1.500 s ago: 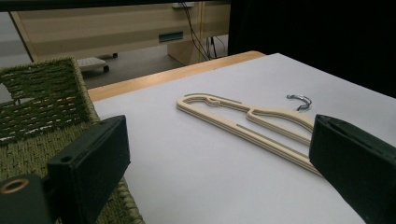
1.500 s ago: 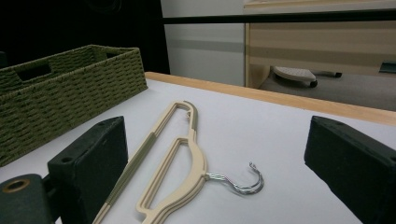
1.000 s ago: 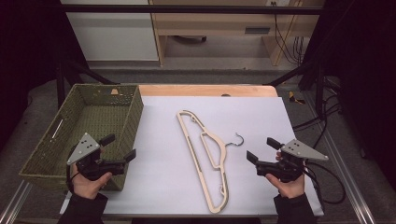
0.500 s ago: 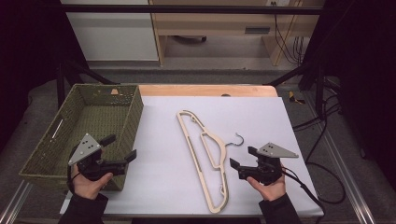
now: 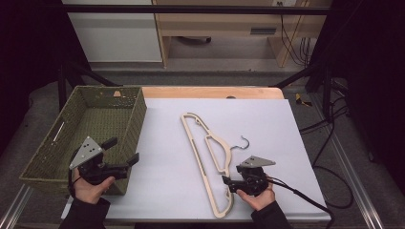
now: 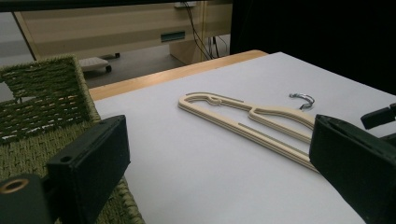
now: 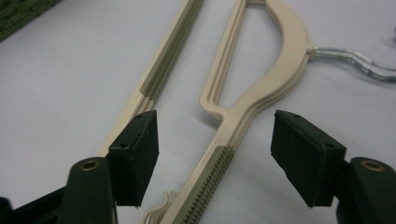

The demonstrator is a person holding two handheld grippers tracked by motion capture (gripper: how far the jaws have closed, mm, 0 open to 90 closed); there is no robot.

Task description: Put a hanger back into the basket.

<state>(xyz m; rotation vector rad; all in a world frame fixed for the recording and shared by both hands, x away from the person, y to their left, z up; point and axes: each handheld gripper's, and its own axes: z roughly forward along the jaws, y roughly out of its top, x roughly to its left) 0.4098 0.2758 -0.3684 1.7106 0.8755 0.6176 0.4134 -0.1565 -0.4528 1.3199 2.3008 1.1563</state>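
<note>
Right gripper view looks straight down the right tool, whose jaws have just been closing and now stand partly open, one to each side of the shoulder arm of the cream hanger, with neither pad touching it. That arm, with its ribbed grip strip, runs away from the tool almost in line with the tool's own pointing direction, so the jaws straddle it crosswise, which I judge to be the right stance for a pinch. In the high view the hanger lies flat on the white table, its long axis running from just ahead of the right tool away toward the table's far side, its metal hook bending off beside that tool. The left tool hangs wide open and empty by the green basket, well apart from the hanger, so the right hand is plainly the nearer one.
</note>
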